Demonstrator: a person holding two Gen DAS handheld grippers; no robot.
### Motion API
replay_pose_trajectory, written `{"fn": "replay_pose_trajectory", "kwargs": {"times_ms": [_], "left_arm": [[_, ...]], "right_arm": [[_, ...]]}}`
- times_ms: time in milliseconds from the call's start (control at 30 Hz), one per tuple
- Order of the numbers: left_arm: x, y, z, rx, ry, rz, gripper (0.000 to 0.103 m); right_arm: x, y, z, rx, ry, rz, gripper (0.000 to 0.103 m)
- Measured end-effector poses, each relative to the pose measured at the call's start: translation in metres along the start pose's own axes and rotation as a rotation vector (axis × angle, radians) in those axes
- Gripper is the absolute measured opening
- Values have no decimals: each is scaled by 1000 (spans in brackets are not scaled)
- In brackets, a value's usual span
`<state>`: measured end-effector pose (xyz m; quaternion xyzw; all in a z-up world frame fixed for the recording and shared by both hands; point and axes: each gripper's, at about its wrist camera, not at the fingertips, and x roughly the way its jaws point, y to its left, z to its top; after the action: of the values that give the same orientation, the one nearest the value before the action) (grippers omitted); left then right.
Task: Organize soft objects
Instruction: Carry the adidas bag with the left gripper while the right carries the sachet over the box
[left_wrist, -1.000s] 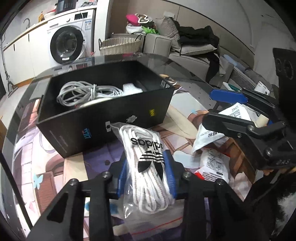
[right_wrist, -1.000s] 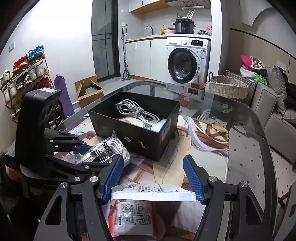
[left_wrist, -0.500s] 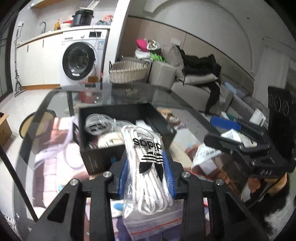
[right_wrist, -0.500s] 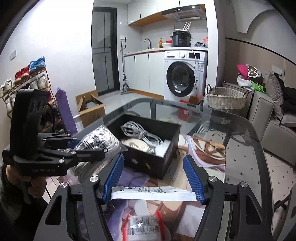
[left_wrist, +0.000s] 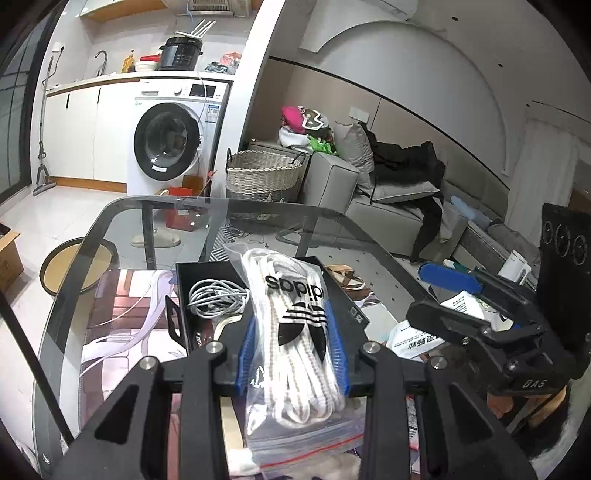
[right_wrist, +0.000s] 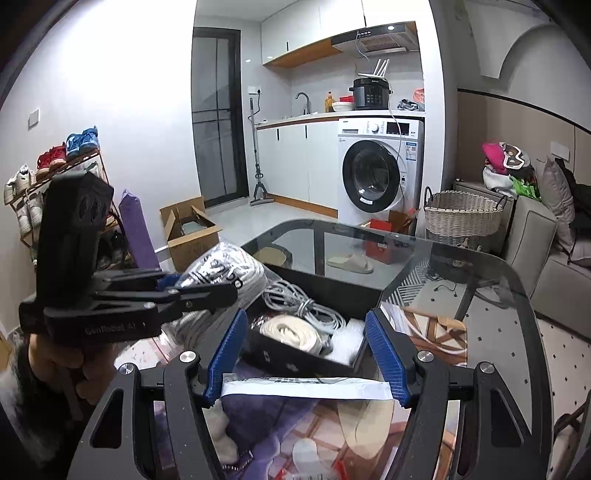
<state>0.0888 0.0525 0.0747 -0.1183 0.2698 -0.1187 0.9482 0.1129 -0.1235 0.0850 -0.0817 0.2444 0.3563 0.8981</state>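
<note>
My left gripper (left_wrist: 291, 343) is shut on a clear zip bag of white laces (left_wrist: 288, 284) with a black three-stripe logo. It holds the bag in the air just in front of an open black box (left_wrist: 345, 299). From the right wrist view, the left gripper (right_wrist: 207, 295) and the bag of laces (right_wrist: 225, 266) sit at the box's left corner. My right gripper (right_wrist: 304, 354) is shut on a flat white paper packet (right_wrist: 306, 387) that spans its blue pads, near the box's front wall (right_wrist: 291, 363). The box holds a grey cable coil (right_wrist: 299, 301), a white roll (right_wrist: 291, 328) and white foam.
The box stands on a glass table (left_wrist: 110, 229) covered with a printed mat (left_wrist: 122, 317). More small packets (right_wrist: 306, 465) lie on the mat under my right gripper. Off the table are a wicker basket (left_wrist: 264, 173), a washing machine (left_wrist: 173, 144) and a grey sofa (left_wrist: 391, 210).
Both grippers have risen and tilted up, each keeping its load. The bag of laces has gone from low in front of the box to above its near edge.
</note>
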Motion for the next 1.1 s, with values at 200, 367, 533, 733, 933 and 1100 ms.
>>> {"fn": "replay_pose_trajectory", "kwargs": {"times_ms": [200,367,533,733,933,1100], "left_arm": [[8,3,8,-6,-10,-4,33],[15,5,20,5,-27,-6,33],[17,12,27,0,-40,-9,33],[30,28,26,-39,-32,17,33],[39,41,27,-69,-24,21,33],[44,49,25,-93,-9,24,33]], "right_arm": [[11,-3,7,30,1,8,68],[22,-8,13,65,6,0,68],[30,-16,23,115,-8,-11,68],[53,-26,35,150,6,-24,68],[82,-27,32,151,57,-56,68],[104,-23,29,125,104,-74,68]]}}
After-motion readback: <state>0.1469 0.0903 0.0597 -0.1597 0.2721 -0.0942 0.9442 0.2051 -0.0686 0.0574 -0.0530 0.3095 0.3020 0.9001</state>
